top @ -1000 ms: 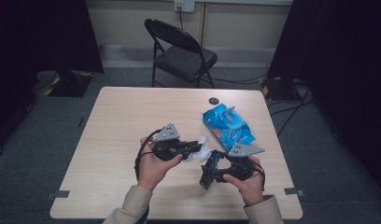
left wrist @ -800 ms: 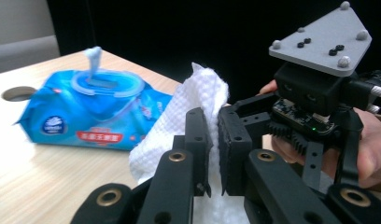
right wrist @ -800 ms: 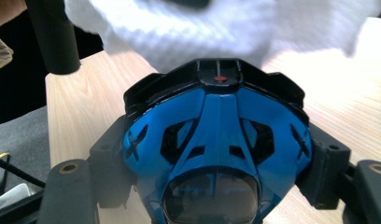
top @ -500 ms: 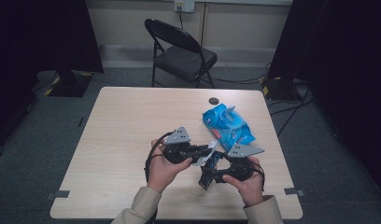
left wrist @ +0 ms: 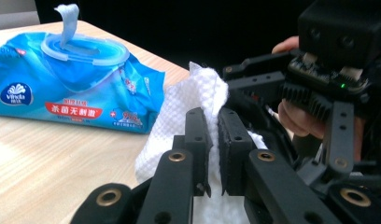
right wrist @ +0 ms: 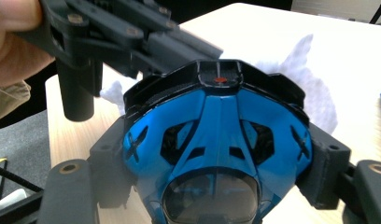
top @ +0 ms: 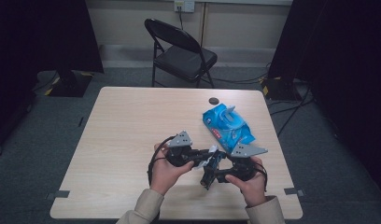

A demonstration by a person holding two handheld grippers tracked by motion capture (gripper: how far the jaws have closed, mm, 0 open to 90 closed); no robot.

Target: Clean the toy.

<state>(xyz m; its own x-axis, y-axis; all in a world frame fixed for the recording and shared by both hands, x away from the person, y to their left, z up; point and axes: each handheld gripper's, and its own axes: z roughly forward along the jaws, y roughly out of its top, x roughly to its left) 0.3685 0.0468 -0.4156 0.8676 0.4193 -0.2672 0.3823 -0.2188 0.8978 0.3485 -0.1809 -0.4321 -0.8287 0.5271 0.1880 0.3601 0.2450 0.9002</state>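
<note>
Wipe (top: 210,157) before wipes pack (top: 227,126)

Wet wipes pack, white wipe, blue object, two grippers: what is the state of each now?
Wet wipes pack: lid open, one wipe sticking up.
White wipe: crumpled, pinched.
Left gripper: shut on the wipe.
Blue object: clamped between the jaws.
Right gripper: shut on the blue object.

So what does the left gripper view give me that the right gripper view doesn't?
Left gripper view: the blue wipes pack with a wipe sticking up from its open lid, and the left gripper shut on the white wipe. Right gripper view: the right gripper clamping a blue and black toy car. Both: the wipe and the wooden table.
</note>
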